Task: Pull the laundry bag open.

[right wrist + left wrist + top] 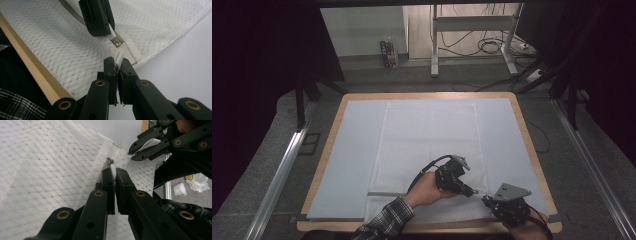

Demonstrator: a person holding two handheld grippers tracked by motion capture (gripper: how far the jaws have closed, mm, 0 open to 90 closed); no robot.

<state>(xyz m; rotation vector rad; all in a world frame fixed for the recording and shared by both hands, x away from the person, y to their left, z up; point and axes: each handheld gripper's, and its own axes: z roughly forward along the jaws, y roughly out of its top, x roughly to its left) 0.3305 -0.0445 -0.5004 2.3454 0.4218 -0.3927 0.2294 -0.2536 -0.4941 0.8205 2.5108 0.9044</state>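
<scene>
While the high view shows bare desk (352, 165) beyond, closer views show left gripper (114, 173) and right gripper (119, 61) each pinching the white cloth (75, 50) at its near corner.

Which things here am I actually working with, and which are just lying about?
In the job:
- white mesh cloth, spread on the table
- its near right corner, with a small metal snap
- left tongs, shut on the cloth's hem
- right tongs, shut on the corner's edge

Lying about:
- pale blue mat
- wooden table edge
- desk frame, cables, carton on the floor
</scene>
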